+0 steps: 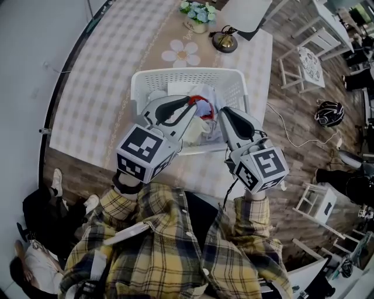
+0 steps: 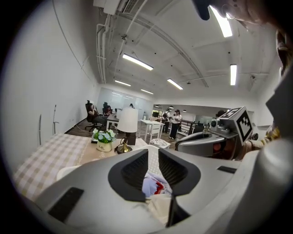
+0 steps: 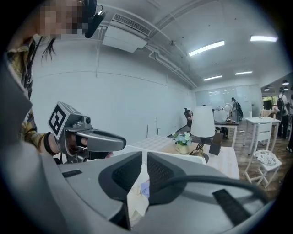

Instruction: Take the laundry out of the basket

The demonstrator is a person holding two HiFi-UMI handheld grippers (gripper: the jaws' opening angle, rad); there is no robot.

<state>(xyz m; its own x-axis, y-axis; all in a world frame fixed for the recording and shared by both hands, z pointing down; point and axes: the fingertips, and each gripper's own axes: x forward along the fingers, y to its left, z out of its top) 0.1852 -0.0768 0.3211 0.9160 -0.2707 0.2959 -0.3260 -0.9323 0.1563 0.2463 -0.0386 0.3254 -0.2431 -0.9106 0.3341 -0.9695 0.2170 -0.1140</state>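
Plaid sleeves [image 1: 125, 205] sat lower centre; left gripper [image 1: 194, 104] and right gripper [image 1: 224, 113] — jaws slightly parted, gripping nothing — hung over laundry [image 1: 204, 112] in the basket [image 1: 175, 75].

laundry basket [image 1: 229, 87]: white, slotted, upright, 12 o'clock of centre | laundry [image 1: 204, 108]: crumpled white, blue, red heap inside, at basket's 6 o'clock

Free: basket [image 1: 186, 73] open from above | Blocks: lamp [image 1: 225, 41], flowers [image 1: 197, 13] behind it (not touching)

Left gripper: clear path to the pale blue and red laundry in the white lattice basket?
Likely yes: left gripper sits over the open basket, jaws apart, laundry just beyond its tips, nothing between.
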